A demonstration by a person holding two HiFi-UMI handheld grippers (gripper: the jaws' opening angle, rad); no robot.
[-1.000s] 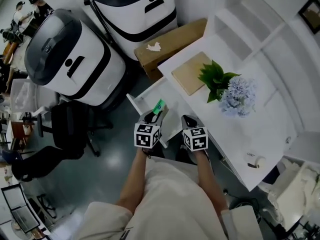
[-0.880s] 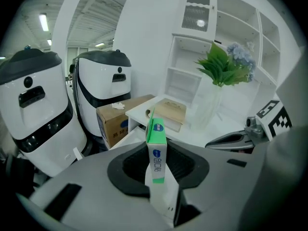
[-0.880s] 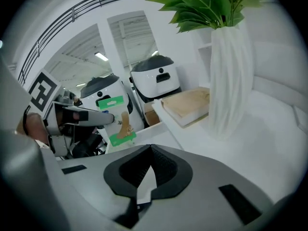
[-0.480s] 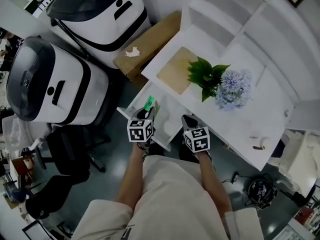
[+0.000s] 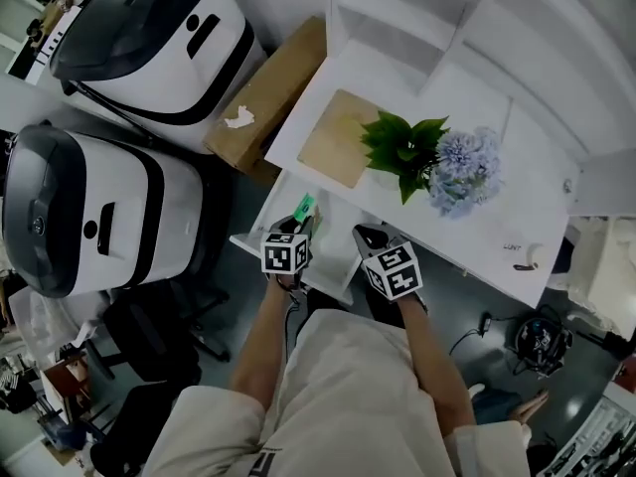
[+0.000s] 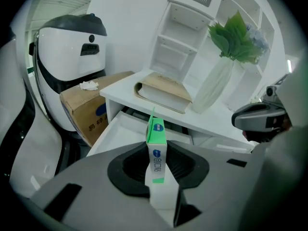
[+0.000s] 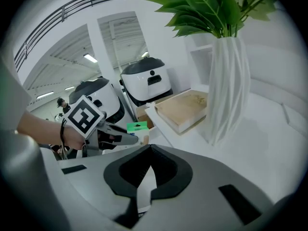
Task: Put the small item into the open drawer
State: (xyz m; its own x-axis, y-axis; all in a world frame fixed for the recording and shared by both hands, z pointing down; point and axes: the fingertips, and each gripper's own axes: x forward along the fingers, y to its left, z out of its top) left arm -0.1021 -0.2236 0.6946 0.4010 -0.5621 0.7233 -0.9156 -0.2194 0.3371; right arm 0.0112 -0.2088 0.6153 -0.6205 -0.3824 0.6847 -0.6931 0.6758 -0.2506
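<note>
Left claw (image 6: 157, 173) is pinching the box (image 6: 156, 138) upright, aiming toward the open drawer (image 6: 118, 136); right claw (image 7: 149, 150), pressed together, is idling.

The left gripper (image 5: 301, 221), with the small green-and-white box (image 5: 305, 206) in its jaws, has sunk toward the open drawer (image 5: 266, 215) and tipped further down, bringing the box closer over the drawer's inside. The head view has swung too: the near white machine (image 5: 89, 217) now lies further left.

Bright, even indoor light; fisheye bending, dark vignetted corners, mostly sharp focus
</note>
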